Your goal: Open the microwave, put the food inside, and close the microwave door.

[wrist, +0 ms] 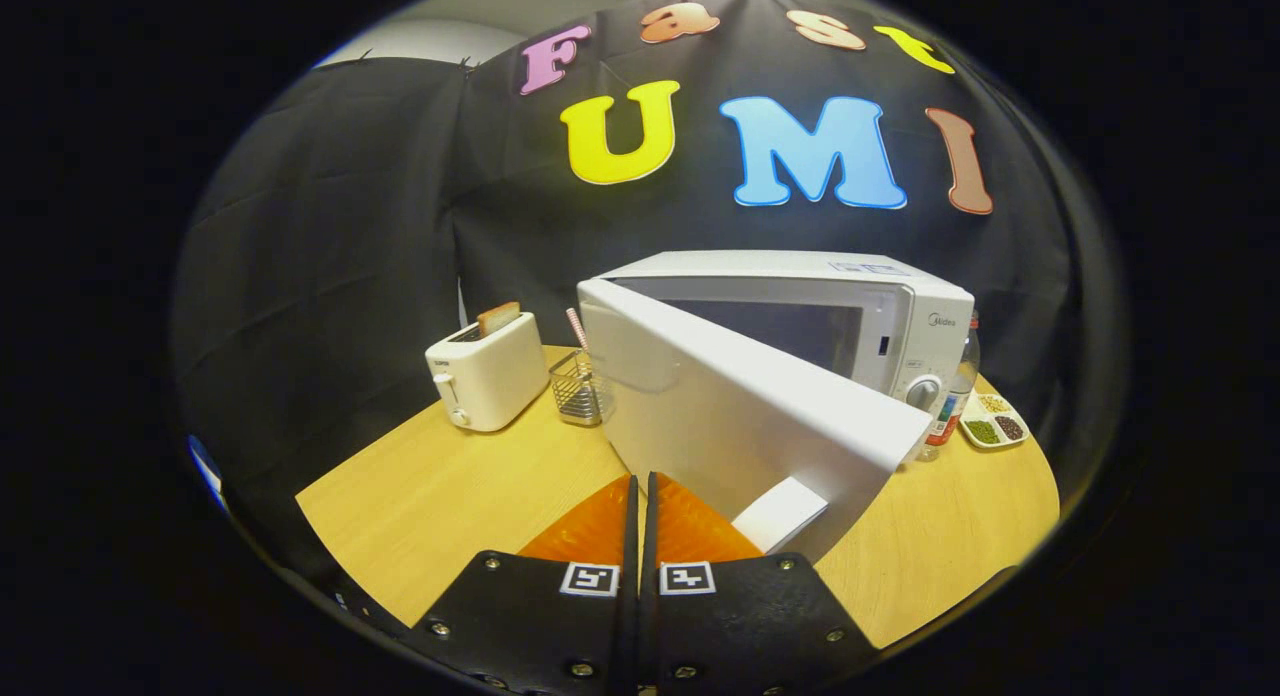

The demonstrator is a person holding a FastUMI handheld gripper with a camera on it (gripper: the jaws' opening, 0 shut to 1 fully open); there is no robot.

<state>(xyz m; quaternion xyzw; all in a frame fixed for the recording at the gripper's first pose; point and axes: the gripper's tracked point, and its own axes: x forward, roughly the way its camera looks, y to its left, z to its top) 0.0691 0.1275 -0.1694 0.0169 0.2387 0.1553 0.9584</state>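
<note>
The white microwave [900, 321] stands on the round wooden table [440, 496] with its door [740, 416] swung partway open, hinged at the left, its outer face turned toward me. A white handle block [780, 513] sticks out low on the door. My gripper [640, 481] is shut, both fingers pressed together with nothing between them. Its tips sit right at the lower edge of the door's outer face, just left of the handle. The dark cavity shows behind the door's top edge.
A white toaster [487, 373] with a slice of toast [498, 318] stands left of the microwave. A wire basket [578, 388] holding a straw is between them. Right of the microwave are a bottle [955, 396] and a small divided dish [995, 421] of beans.
</note>
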